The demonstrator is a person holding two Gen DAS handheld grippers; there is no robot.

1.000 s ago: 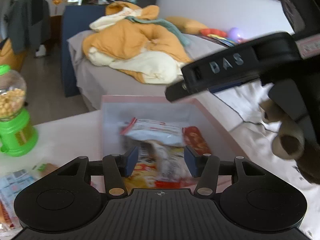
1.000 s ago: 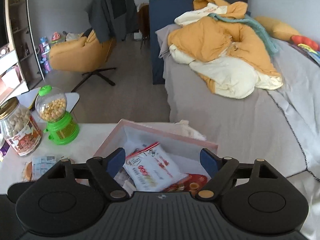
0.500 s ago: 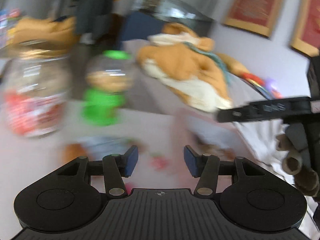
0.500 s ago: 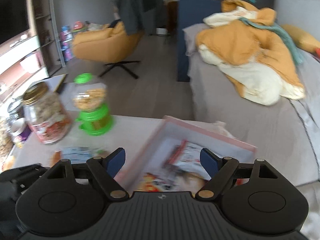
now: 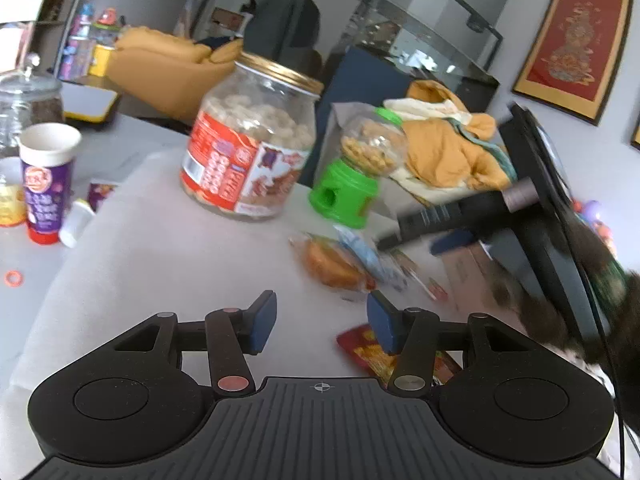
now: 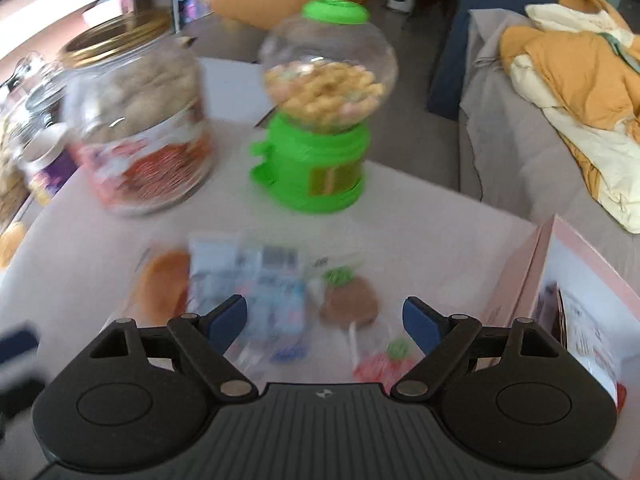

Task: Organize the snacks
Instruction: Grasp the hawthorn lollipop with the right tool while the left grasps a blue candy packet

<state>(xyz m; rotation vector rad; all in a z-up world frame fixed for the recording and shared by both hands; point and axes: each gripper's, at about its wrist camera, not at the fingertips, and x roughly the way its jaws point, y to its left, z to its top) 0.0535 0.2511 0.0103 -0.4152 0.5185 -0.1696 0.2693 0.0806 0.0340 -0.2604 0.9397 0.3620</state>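
Step in hand: likely fetching another loose snack from the table (image 6: 420, 216) for the pink box (image 6: 536, 276).
Right gripper (image 6: 324, 320): jaws wide apart, empty; blue-white packet (image 6: 256, 280) and chocolate lollipop (image 6: 348, 300) lie just ahead between them.
Left gripper (image 5: 322, 322): jaws apart, empty; red packet (image 5: 376, 354) by its right jaw.
How: centre over one item, come down flat, close gently.
Box: right of the right jaw, cut off.
Unclear: motion blur hides packet labels and the bun's (image 6: 164, 286) wrapper.
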